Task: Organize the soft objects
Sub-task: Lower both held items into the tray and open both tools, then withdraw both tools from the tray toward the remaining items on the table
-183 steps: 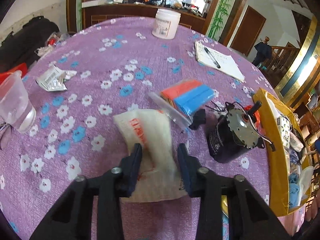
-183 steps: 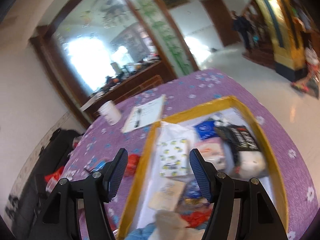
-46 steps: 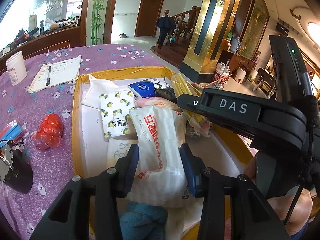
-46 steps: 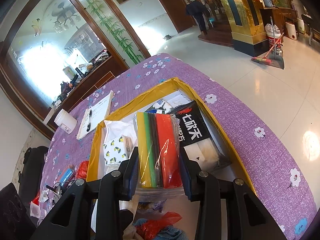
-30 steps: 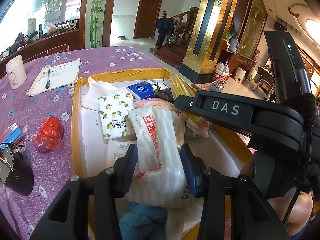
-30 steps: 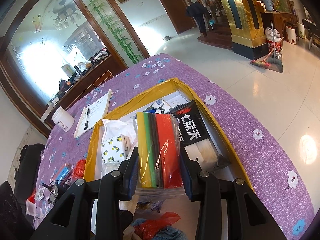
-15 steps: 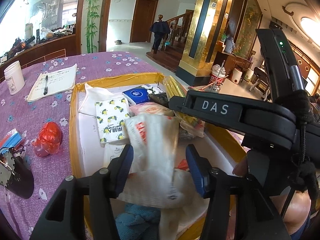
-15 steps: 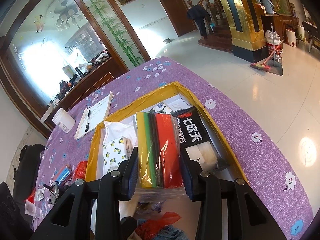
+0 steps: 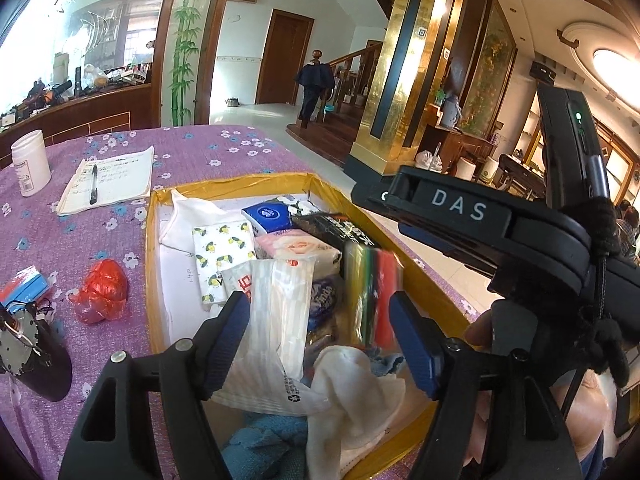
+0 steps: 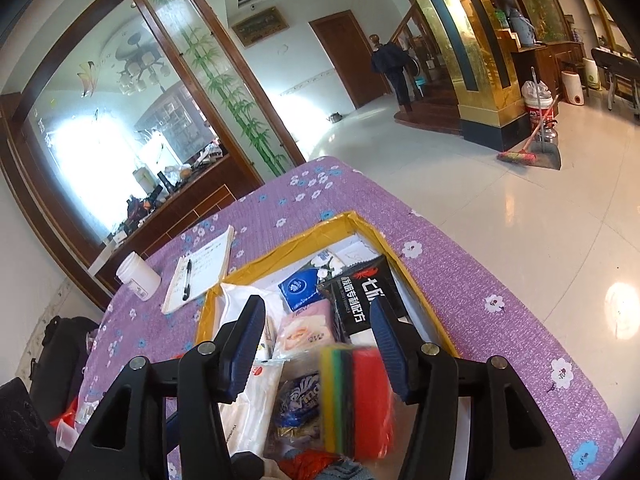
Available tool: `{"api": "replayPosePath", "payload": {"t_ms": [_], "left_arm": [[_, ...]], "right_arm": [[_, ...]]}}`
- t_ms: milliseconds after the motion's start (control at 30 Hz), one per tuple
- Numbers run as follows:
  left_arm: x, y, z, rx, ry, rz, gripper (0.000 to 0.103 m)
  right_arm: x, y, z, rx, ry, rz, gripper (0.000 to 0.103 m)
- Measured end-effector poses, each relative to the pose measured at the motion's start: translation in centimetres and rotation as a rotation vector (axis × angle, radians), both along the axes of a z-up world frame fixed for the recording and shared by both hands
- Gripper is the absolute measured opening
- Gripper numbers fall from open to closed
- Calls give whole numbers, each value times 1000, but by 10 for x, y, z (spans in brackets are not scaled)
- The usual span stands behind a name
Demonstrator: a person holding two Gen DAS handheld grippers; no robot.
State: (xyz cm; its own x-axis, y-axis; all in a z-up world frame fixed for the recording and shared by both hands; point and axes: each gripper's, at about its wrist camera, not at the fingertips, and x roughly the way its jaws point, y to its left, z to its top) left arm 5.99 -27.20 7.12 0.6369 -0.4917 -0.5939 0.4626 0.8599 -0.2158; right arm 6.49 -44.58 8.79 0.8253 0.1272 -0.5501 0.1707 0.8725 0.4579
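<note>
1. Left hand-held gripper (image 9: 320, 332) is opening up, the white crinkly plastic packet with red print (image 9: 276, 320) loose between its jaws, lying in the yellow-rimmed box (image 9: 154, 248).
2. Right hand-held gripper (image 10: 316, 340) is spreading too; the blurry pack of rainbow-coloured sponges (image 10: 356, 396) is free below it, over the box.

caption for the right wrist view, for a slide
Right hand-held gripper opening above the yellow-rimmed box, striped sponge pack blurred below its fingers.

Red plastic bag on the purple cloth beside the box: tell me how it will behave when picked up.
The red plastic bag looks crumpled into a loose lump, so it will probably be floppy and squash between the tongs. Its thin, glossy film suggests it is light and may slip. It lies bunched on the tablecloth, so it seems unlikely to roll.
</note>
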Motion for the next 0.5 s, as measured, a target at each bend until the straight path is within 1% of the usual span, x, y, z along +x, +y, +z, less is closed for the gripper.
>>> {"api": "replayPosePath", "payload": {"t_ms": [133,500], "left_arm": [[-1,3,4,-4,-21,19,72],[-3,6,8,-4,-38,33,72]], "right_arm": [[-1,-1,3,3,-11,-12,58],[-2,-3,3,1,-11,-12,59]]}}
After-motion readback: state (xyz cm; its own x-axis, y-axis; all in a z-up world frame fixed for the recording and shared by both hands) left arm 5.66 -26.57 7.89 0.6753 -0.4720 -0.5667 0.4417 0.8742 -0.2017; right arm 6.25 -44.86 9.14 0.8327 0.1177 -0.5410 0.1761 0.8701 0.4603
